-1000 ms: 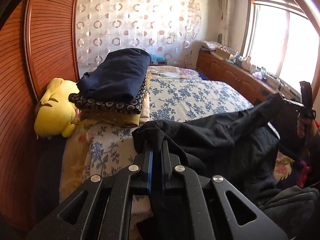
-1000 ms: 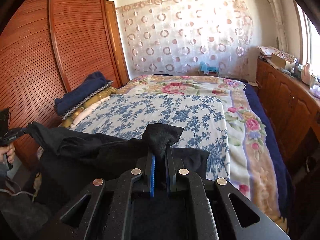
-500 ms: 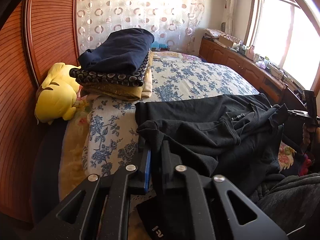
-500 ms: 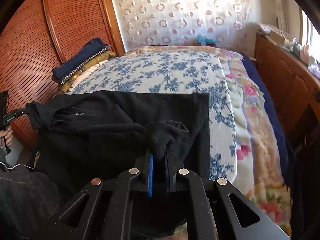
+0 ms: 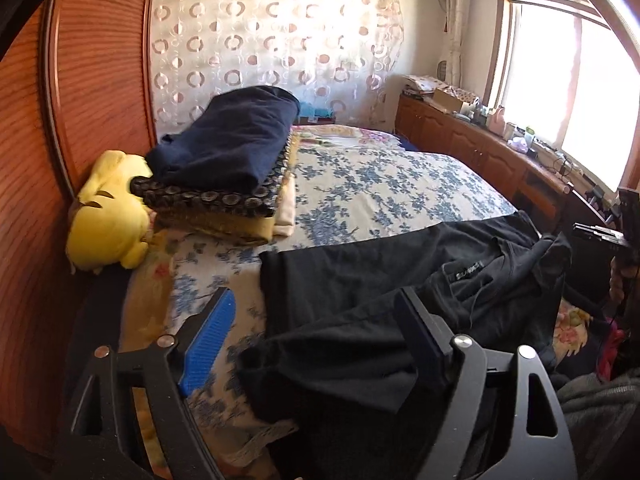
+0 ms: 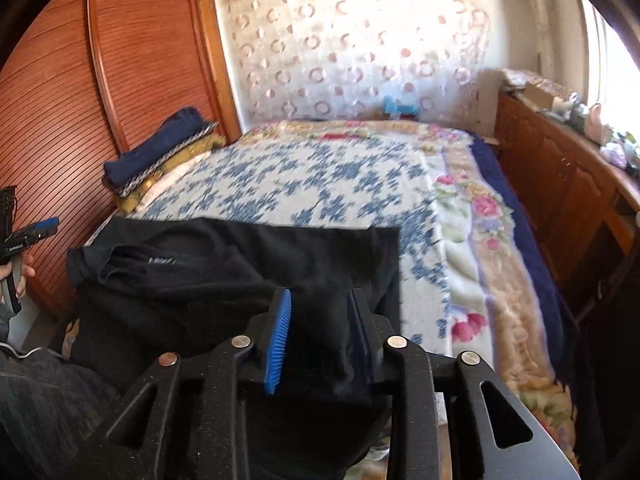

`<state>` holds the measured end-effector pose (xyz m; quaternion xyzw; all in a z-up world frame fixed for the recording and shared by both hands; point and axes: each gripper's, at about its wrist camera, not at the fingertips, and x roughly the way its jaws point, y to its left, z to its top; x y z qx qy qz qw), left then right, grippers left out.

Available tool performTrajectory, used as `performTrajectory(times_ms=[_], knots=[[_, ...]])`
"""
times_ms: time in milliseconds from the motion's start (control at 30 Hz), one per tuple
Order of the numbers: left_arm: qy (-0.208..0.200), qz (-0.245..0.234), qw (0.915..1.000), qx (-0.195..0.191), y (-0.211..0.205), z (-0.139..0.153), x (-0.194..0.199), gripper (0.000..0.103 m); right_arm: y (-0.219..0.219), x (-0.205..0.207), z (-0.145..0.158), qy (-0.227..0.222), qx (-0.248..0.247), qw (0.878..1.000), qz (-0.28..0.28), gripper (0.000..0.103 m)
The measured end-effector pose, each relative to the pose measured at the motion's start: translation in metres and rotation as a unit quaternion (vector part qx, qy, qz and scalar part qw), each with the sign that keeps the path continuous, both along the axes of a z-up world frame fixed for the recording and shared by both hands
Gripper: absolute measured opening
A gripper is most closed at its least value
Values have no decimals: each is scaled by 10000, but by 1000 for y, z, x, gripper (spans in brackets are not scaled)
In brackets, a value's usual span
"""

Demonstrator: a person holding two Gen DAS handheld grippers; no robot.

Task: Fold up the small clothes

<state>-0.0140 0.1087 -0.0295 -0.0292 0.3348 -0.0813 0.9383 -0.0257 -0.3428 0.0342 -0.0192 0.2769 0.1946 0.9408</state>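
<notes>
left gripper (image 5: 316,320): jaws opening, black garment (image 5: 380,280) released
right gripper (image 6: 320,312): jaws opening, cloth loose between
garment's near edge: hidden behind both grippers

The left gripper (image 5: 316,320) is angled downward, its jaws spread wide and opening, the blue pads pressing on nothing. The right gripper (image 6: 320,316) is tilted down too, its jaws parted less and opening, the pads clear.

Rumpled black garment (image 5: 360,280) on bed's near edge
</notes>
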Motion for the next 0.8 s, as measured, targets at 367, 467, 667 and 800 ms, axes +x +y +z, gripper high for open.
performTrajectory(times_ms=[367,467,667,800], knots=[[128,-52,9999,68,-23,-6,55,83,13,22,-2,-191,-132,9997,-117,44],[180,-63,9997,156,-26,-9,63,83,18,34,-5,-165,-150,9997,-82,52],[282,-2,9994,180,-22,-17,72,83,21,67,-11,35,-161,9998,-147,59],[330,123,9993,159,-12,-23,76,83,21,93,-14,181,-339,9988,-297,59]])
